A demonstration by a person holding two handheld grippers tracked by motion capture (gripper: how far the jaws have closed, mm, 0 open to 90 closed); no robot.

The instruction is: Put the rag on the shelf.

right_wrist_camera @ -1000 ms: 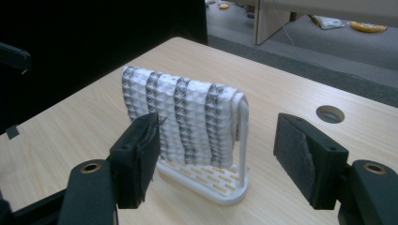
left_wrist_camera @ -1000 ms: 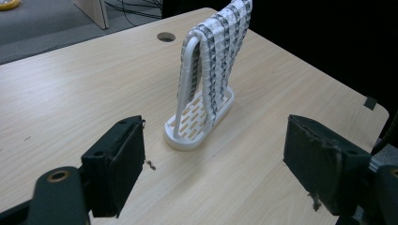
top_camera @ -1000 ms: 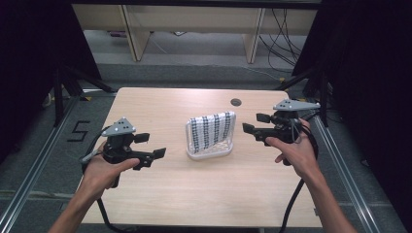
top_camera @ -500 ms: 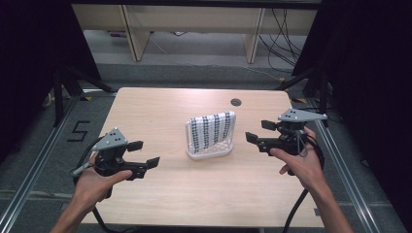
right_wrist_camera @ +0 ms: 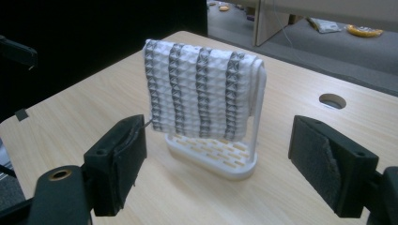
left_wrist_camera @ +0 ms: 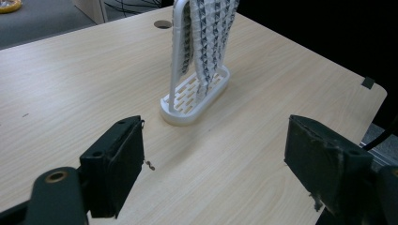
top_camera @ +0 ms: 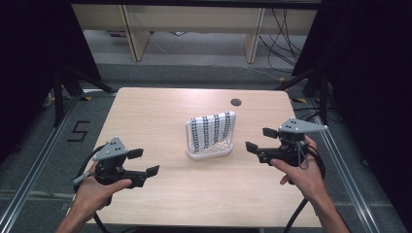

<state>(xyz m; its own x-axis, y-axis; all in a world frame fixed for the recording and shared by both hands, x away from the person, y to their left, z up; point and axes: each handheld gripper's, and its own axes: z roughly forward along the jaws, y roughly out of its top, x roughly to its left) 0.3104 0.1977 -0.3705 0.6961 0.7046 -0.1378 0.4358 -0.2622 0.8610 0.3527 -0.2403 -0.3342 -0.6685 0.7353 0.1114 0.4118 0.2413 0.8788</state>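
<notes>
Left hand (top_camera: 97, 187): enters from bottom left, wrapped around left gripper (top_camera: 144, 162); jaws wide apart, nothing between, pointing right. Right hand (top_camera: 299, 172): enters from bottom right, holding right gripper (top_camera: 260, 139); jaws just been opening, now wide apart, nothing between, pointing left. Forearms bare.

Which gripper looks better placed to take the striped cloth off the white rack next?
Probably the right gripper: its open jaws face the broad hanging side of the striped cloth on the white rack. The left gripper, also open, sits nearer the table's front edge and sees the cloth edge-on.
</notes>
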